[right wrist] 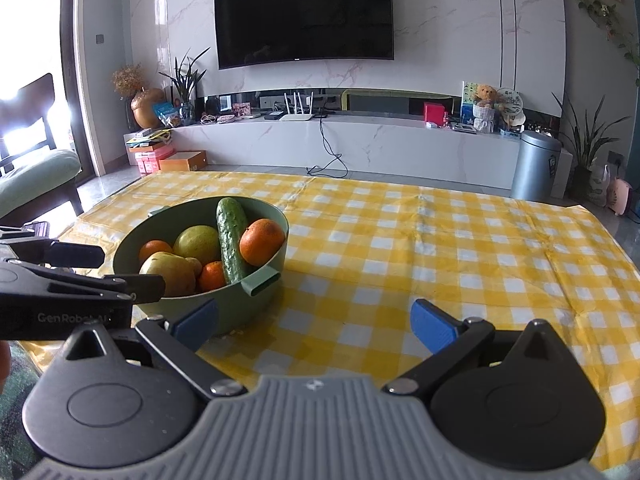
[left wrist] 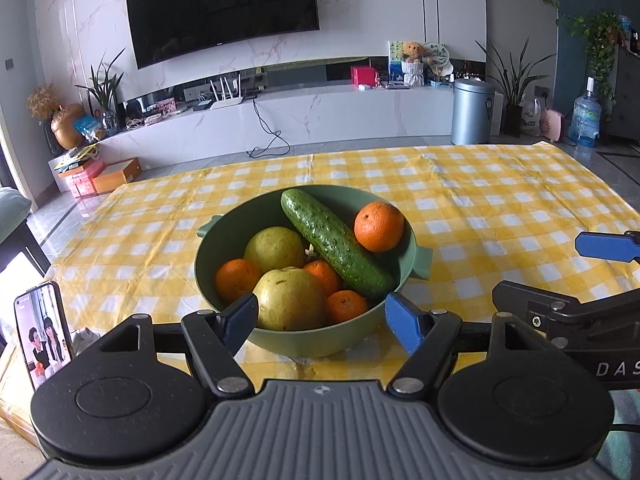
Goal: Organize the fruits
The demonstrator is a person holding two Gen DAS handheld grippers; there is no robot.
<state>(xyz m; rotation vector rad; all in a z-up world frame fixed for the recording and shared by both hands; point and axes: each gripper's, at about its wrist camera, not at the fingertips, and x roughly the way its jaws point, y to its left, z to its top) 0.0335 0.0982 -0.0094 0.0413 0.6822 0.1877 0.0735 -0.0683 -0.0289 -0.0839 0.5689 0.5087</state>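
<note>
Spreading across both views is the yellow-and-white checked tablecloth (left wrist: 480,200), and on it, toward the near edge, sits the green bowl (left wrist: 224,240) with everything piled inside. Look at that long cucumber (left wrist: 336,244) lying slantwise over the heap, its far end up on the back rim! Below it are two yellow-green pears, the near pear (left wrist: 290,300) at the front wall and the far pear (left wrist: 274,248) behind it. Then the oranges: the top orange (left wrist: 379,226) is perched against the right rim beside the cucumber, and the left orange (left wrist: 237,280) is tucked by the left wall. Two more peek out low at the front, under the cucumber.

Now the left gripper (left wrist: 320,322): its blue fingers are spread wide on either side of the bowl's near wall, nothing pressed between them. Only this left wrist view picks up the phone (left wrist: 43,334) propped upright at the near left corner, screen lit.

Switch to the right wrist view and the bowl (right wrist: 256,308) slides off to the left. The right gripper (right wrist: 316,322) is spread wide as well, over bare cloth just right of the bowl, its left finger (right wrist: 196,322) in front of the bowl's near wall. I cannot tell if they touch. This view alone shows the bowl's slotted side handle (right wrist: 262,282) facing us.
</note>
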